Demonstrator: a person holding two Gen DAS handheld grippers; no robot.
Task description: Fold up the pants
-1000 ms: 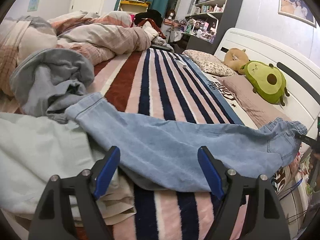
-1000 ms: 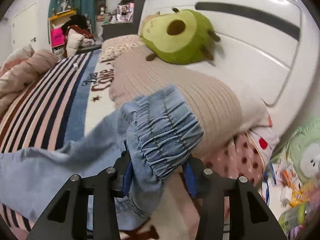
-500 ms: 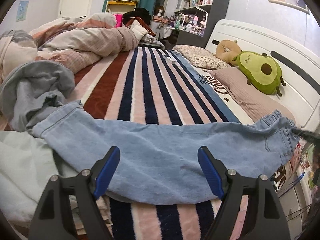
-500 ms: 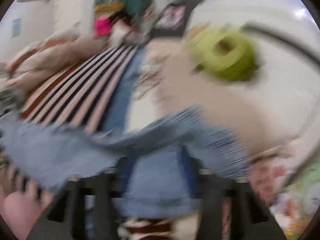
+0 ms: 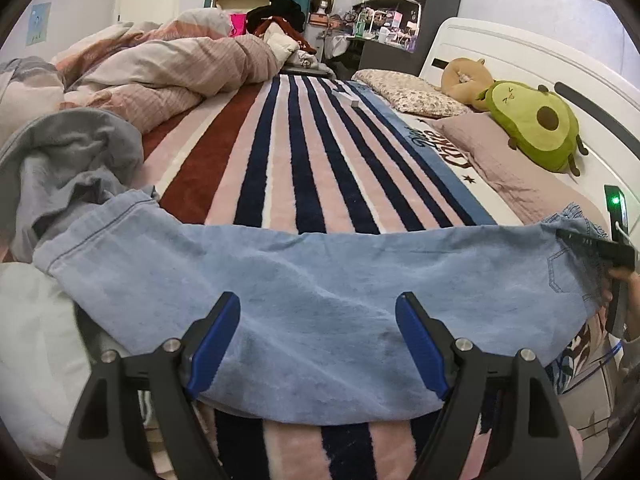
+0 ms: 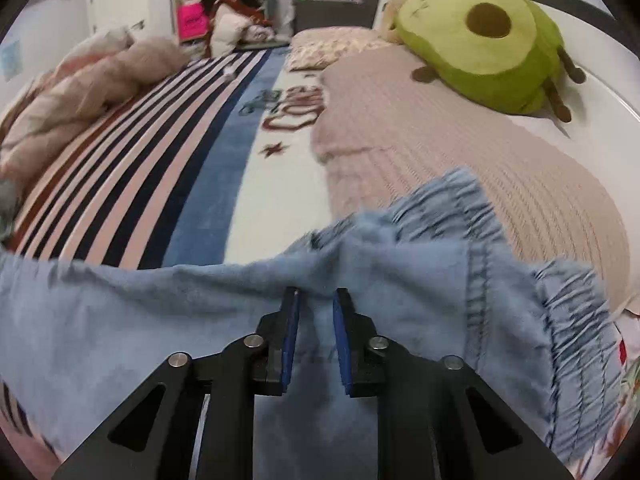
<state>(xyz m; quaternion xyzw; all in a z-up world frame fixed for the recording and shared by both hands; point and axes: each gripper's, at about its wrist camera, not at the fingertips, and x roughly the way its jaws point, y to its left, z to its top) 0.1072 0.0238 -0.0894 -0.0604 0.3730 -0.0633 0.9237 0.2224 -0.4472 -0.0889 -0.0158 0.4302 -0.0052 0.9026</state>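
Observation:
Light blue denim pants [image 5: 320,280] lie stretched sideways across the striped blanket [image 5: 304,168], leg end at the left and elastic waistband [image 6: 568,320] at the right by the pillow. My left gripper [image 5: 318,312] hovers open over the middle of the pants, with nothing between its blue pads. My right gripper [image 6: 316,300] has its jaws closing down tight on a raised fold of the denim [image 6: 120,300] just below the waistband, and the pads press on it. The left wrist view shows the right gripper [image 5: 592,246] at the right edge, gripping the waist end.
A crumpled grey garment [image 5: 68,160] and a white cloth [image 5: 28,340] lie at the left. A bunched duvet [image 5: 160,72] fills the far left. A beige pillow [image 6: 460,152], an avocado plush [image 5: 536,128] and the white headboard [image 5: 520,60] line the right side.
The right gripper dropped from the gathered waistband onto a fold below it and narrowed its jaws. The pants now lie straighter and flatter. The left gripper moved in over them, still open.

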